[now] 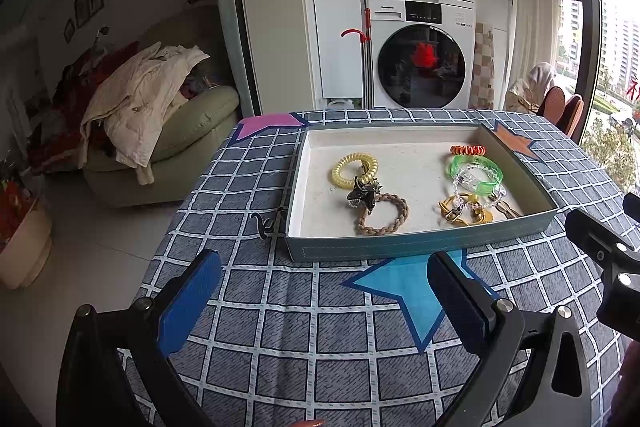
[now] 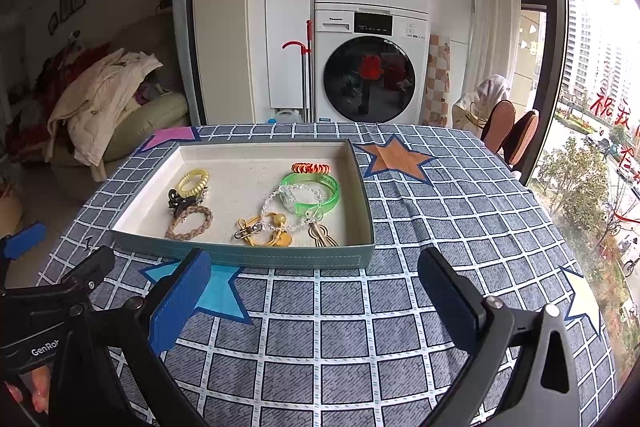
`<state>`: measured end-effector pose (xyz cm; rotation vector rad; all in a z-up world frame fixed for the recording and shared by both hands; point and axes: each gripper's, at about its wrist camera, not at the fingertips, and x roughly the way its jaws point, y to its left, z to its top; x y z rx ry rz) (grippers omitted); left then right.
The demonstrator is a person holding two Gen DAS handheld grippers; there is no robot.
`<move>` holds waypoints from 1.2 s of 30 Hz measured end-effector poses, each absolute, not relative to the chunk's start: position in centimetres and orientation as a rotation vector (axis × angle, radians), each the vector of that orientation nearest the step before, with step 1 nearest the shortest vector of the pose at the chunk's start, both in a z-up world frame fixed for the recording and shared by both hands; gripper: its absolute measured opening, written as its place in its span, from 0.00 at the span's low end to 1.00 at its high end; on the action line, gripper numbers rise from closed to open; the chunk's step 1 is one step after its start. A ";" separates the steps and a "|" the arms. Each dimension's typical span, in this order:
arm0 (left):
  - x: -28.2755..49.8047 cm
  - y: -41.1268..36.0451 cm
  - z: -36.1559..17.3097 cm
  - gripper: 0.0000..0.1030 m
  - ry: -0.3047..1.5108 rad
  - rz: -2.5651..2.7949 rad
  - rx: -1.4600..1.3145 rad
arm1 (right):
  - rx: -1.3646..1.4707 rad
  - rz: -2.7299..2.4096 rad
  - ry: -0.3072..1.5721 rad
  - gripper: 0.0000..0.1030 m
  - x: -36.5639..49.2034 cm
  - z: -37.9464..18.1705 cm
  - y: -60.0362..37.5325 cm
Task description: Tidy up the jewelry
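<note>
Evidently the tray serves as the collecting place: it sits on the worktop, and nearly all the jewelry lies inside it. Toward the tray's left half are a yellow coil band, a dark claw clip touching it, and a braided band nearer the tray's front wall. Toward its right half, an orange coil band lies by the back wall, with a green bangle, a clear bead bracelet draped over it, and a gold chain tangled together in front.

One small dark piece lies on the cloth just outside the tray's left wall, probably the item yet to go in.

Both tools hang short of the tray's front wall, each empty with fingers spread wide: the left hand-held gripper and the right hand-held gripper. That stance suits a reach, likely the left one toward the stray piece, being closer.
</note>
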<state>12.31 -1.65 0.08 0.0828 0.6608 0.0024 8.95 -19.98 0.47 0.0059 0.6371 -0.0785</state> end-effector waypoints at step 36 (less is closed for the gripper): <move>12.3 -1.6 0.1 1.00 0.660 0.003 0.084 | 0.006 -0.077 0.635 1.00 8.8 0.7 -19.9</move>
